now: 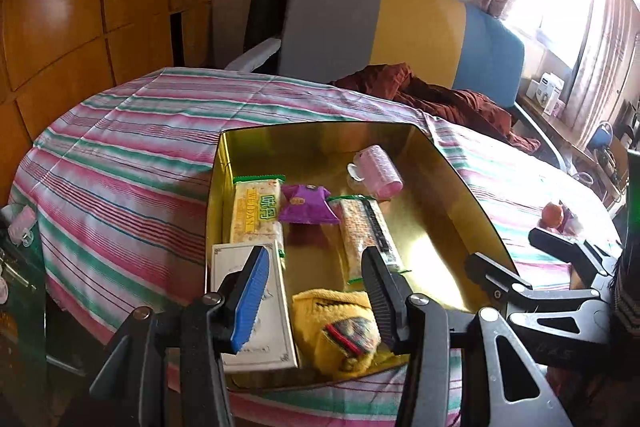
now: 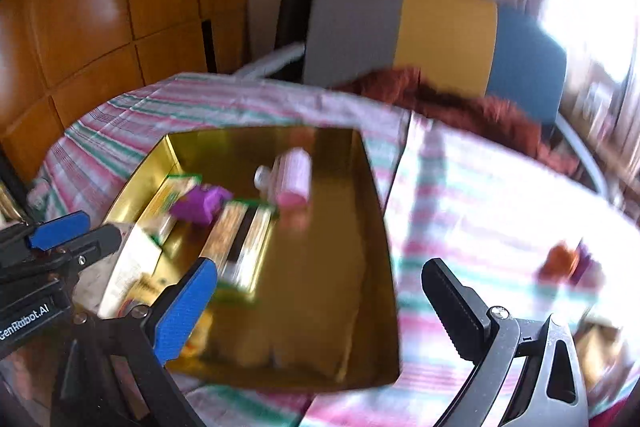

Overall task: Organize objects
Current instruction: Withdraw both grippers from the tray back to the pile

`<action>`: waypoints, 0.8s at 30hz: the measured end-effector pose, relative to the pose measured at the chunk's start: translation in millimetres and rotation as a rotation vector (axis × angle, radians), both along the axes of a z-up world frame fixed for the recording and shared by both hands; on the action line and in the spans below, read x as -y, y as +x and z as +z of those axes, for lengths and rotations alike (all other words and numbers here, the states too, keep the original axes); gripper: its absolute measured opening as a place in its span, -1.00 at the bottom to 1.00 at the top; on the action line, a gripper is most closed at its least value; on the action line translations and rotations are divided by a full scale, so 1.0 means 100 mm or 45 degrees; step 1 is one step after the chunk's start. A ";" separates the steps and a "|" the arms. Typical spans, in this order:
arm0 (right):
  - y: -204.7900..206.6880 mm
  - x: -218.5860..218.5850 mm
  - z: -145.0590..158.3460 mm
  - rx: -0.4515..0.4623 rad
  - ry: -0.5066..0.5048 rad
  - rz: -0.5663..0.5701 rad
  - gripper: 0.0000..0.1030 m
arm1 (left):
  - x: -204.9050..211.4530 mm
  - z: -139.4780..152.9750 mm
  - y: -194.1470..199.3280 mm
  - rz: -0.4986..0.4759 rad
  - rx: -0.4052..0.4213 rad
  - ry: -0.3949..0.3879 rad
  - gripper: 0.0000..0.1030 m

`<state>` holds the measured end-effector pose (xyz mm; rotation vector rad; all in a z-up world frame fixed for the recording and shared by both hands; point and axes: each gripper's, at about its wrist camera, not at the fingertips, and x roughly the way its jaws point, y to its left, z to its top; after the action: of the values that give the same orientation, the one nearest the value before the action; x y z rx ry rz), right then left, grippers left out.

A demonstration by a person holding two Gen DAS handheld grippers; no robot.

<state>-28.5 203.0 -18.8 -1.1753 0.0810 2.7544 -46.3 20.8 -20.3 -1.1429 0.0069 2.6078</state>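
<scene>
Nearest, the left gripper hangs with its jaws apart and empty over the near end of the shallow gold metal tray, just above a crumpled yellow cloth pouch and a flat white box. Beyond lie two long cracker packets, running away from the fingers.

The right gripper, also spread wide and holding nothing, straddles the tray's right wall. The small orange toy sits outside the tray, ahead and to its right on the striped tablecloth; the right hand looks nearer to it.
</scene>
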 end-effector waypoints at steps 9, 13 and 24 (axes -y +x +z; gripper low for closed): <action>0.34 -0.20 -0.10 0.000 -0.191 0.027 1.00 | -0.20 -0.03 0.22 -0.067 0.009 -0.028 -0.06; 0.48 -0.24 -0.08 -0.035 -0.147 0.021 0.99 | -0.29 -0.02 0.29 -0.107 -0.003 -0.045 -0.06; 0.82 -0.90 0.00 -0.088 -0.138 -0.244 0.99 | -0.54 -0.03 0.41 -0.215 0.004 -0.063 -0.06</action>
<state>53.7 293.0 -18.8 -1.0362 0.3362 2.6495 -5.1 75.0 -23.7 -1.1116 0.1610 2.4694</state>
